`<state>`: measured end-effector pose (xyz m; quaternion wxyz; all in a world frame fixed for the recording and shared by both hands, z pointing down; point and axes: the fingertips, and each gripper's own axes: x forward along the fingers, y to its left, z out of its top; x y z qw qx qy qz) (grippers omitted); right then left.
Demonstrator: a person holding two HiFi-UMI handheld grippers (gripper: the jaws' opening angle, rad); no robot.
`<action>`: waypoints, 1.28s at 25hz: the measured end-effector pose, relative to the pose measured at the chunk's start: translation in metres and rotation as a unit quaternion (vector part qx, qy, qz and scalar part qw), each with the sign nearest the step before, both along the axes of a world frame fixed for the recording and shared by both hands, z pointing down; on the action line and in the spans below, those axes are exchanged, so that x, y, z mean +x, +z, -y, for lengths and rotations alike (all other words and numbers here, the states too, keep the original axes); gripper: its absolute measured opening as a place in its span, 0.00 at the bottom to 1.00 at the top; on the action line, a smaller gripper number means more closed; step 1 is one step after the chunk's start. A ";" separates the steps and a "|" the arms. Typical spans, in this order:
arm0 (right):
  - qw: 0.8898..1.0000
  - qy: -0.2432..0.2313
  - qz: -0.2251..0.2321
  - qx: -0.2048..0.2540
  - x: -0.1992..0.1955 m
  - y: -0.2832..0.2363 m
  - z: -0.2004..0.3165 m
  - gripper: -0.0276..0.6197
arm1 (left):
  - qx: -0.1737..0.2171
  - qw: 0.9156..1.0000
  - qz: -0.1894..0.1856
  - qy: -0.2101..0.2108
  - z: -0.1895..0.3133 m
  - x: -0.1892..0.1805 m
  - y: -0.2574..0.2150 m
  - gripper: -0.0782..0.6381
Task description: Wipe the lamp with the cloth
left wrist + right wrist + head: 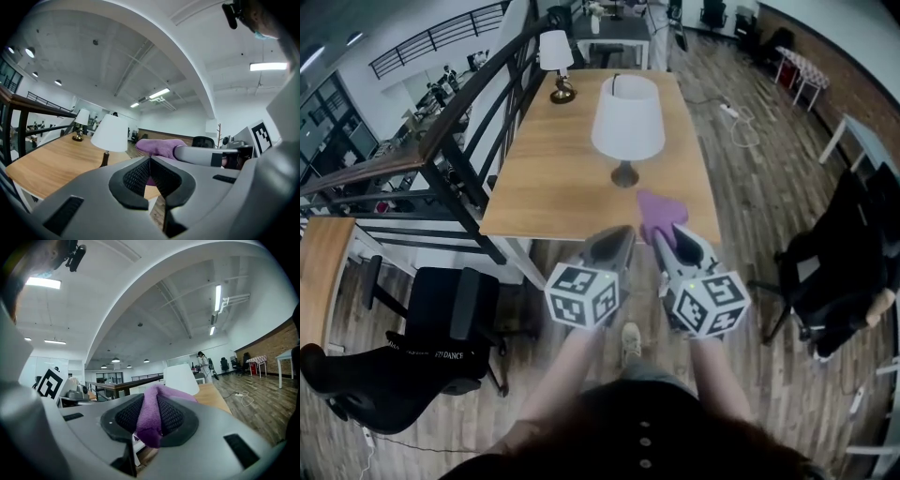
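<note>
The fingers (125, 417) of the right gripper (151, 404) are clamped on the purple cloth (151, 430), and the bunched end pokes out over the near edge of the table (539, 183). The left gripper (150, 161) is just beside it, fingers (136, 177) pressed together on nothing. The lamp (628, 117), white shade, stands upright mid-table just past the cloth. A small lamp (556, 58) stands at the far left corner.

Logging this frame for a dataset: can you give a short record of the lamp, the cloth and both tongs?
lamp: upright on table, white shade
cloth: purple, clamped in right tongs, apart from lamp
left tongs: shut, empty
right tongs: shut on cloth
small lamp: table's far left corner
</note>
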<state>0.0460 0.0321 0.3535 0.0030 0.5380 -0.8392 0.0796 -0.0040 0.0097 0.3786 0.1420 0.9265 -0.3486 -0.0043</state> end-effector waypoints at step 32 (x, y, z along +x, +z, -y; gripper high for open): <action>0.995 -0.054 0.007 0.079 0.032 -0.051 0.204 0.16 | 0.014 0.998 -0.016 -0.052 0.210 0.032 -0.024 0.12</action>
